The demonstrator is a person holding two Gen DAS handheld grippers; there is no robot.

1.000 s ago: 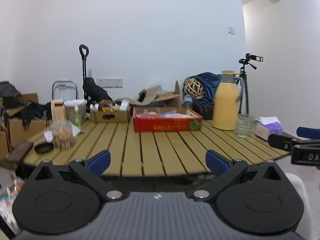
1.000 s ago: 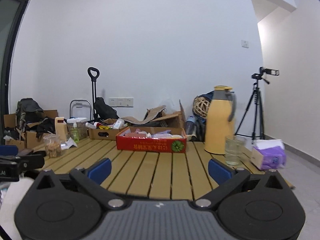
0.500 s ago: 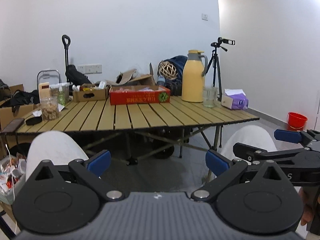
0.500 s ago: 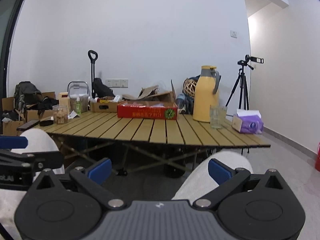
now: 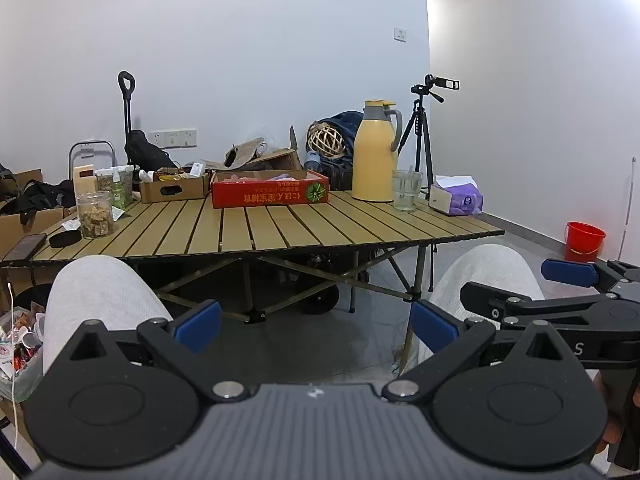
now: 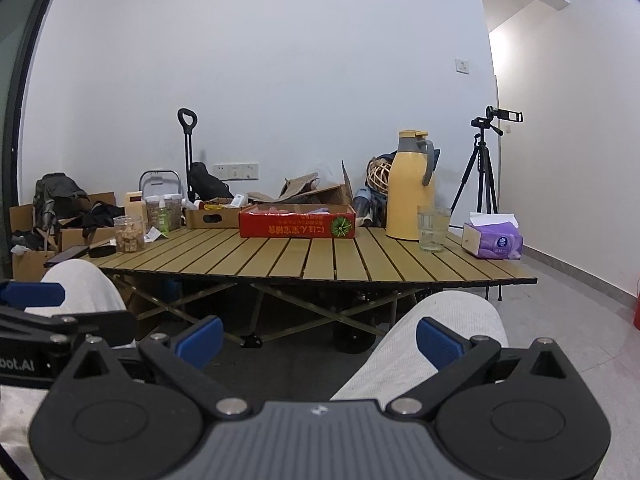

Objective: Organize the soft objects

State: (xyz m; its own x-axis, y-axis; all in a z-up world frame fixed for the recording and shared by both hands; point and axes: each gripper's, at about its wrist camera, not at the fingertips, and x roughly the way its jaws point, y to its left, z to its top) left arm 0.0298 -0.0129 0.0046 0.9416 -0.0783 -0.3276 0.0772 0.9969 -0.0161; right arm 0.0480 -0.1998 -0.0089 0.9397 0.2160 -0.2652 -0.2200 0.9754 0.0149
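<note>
**Soft things in the red box, far ahead of both jaws**

The soft objects [image 5: 276, 176] show only as pink and purple bits over the rim of the red box [image 6: 297, 225]; you can't tell what they are or how they're arranged. The box sits at the far side of the bench [image 5: 280, 228], its long side running across your view.

From the left gripper [image 5: 316, 322] the box is ahead and slightly left of centre; from the right gripper [image 6: 318, 338] it's ahead, near centre. Neither is clearly nearer. Both jaws stand wide, holding nothing, low over your knees [image 6: 436, 332], well short of the bench's near edge.

This fits sorting done or still pending. The tissue pack [image 6: 496, 241] sits ahead-right.
</note>
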